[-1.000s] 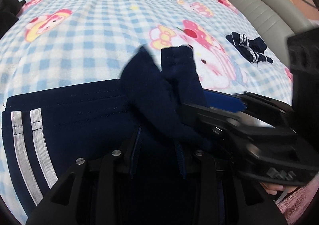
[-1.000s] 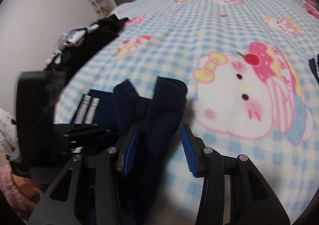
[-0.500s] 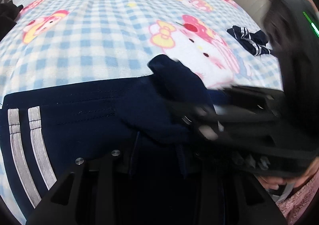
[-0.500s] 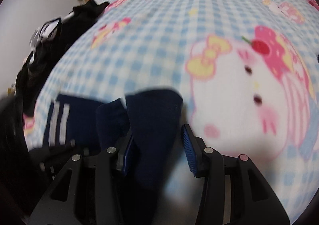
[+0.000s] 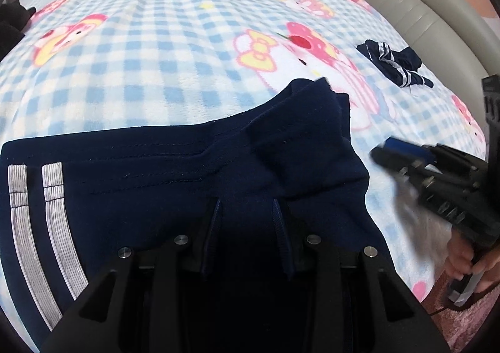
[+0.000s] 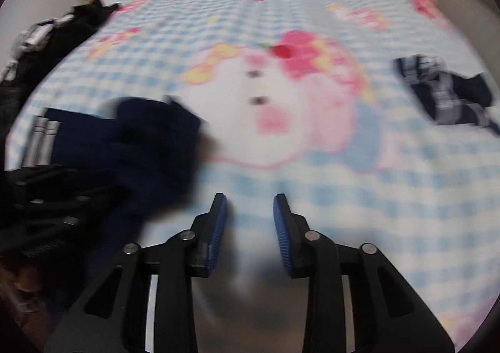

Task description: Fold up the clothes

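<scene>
A: Report the position of the navy trousers (image 5: pixel 175 184).

B: The trousers lie flat on the checked blanket (image 5: pixel 162 49), near its front edge. Two grey stripes (image 5: pixel 34 228) run down their left side. Their right end is bunched into a raised fold.

A: State of the left gripper (image 5: pixel 247 212)?

B: Clenched on the trousers. Cloth fills the gap between its fingers (both pads are sunk in the fabric at the front edge).

A: And the right gripper (image 6: pixel 250 221)?

B: Released. It sits to the right of the trousers, clear of them, with only blanket showing between its blue pads (image 6: pixel 218 228). Its jaws have just been closing, with nothing between them. The right wrist view is blurred.

A: Other items?

B: A small dark garment with pale stripes (image 5: pixel 393 65) lies well to the right of the trousers and further back. A black pile of clothes (image 6: pixel 47 40) lies to their left, at the blanket's edge. Fingers of a hand (image 5: pixel 462 262) grip the right gripper's handle.
</scene>
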The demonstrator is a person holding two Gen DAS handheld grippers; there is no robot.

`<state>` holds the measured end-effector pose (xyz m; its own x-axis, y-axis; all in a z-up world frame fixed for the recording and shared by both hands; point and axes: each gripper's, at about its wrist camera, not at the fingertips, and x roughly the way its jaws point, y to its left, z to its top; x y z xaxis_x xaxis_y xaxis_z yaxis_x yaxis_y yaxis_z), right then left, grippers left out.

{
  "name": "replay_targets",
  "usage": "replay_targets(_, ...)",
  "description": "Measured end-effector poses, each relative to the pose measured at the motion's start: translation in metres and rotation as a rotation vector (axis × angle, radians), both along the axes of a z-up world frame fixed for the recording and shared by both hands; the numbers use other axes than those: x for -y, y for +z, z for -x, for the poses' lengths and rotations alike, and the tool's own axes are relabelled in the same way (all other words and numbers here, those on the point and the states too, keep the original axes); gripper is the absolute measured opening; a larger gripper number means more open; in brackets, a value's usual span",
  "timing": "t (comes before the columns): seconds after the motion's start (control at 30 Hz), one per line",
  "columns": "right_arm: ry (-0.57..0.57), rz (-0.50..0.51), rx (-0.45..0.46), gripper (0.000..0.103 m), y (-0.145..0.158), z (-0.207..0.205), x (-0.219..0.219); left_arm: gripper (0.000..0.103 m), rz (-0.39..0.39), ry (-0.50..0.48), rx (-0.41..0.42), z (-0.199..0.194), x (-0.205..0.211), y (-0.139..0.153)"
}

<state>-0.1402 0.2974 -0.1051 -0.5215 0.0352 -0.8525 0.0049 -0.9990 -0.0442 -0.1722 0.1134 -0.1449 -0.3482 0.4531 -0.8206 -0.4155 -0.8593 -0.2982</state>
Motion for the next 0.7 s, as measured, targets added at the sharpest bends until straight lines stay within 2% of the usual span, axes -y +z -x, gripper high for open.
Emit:
replay_targets(0.07, 0.002, 0.105, -0.048, 0.033, 0.012, -0.003, -0.011, 0.036, -0.005, 0.000, -0.002, 0.000, 0.001, 0.000)
replay_targets(0.13, 0.061, 0.237, -0.090, 0.034, 0.025, -0.001, -0.010, 0.036, -0.011, 0.002, 0.000, 0.000, 0.001, 0.000)
replay_targets(0.23, 0.186, 0.347, -0.090, 0.035, 0.031, 0.017, 0.011, 0.036, -0.014, 0.003, 0.004, 0.001, 0.001, -0.001)
replay_targets(0.33, 0.291, 0.372, -0.048, 0.035, 0.023, 0.035, 0.031, 0.036, -0.015, 0.004, 0.004, 0.001, 0.001, -0.001)
replay_targets(0.47, 0.364, 0.391, -0.019, 0.027, 0.012, 0.046, 0.043, 0.036, -0.025, 0.009, 0.004, 0.000, 0.001, 0.000)
replay_targets(0.53, 0.373, 0.406, -0.002, 0.026, 0.007, 0.047, 0.043, 0.036, -0.027, 0.007, 0.001, 0.000, 0.002, 0.002)
replay_targets(0.6, 0.317, 0.388, 0.026, 0.026, -0.008, 0.052, 0.035, 0.037, -0.035, 0.007, -0.002, 0.001, 0.003, 0.006)
replay_targets(0.63, 0.288, 0.411, 0.049, 0.026, -0.017, 0.056, 0.029, 0.037, -0.034, 0.008, 0.001, 0.002, 0.003, 0.005)
replay_targets(0.7, 0.298, 0.435, 0.055, 0.026, -0.018, 0.053, 0.029, 0.037, -0.034, 0.012, 0.004, 0.002, 0.002, 0.003)
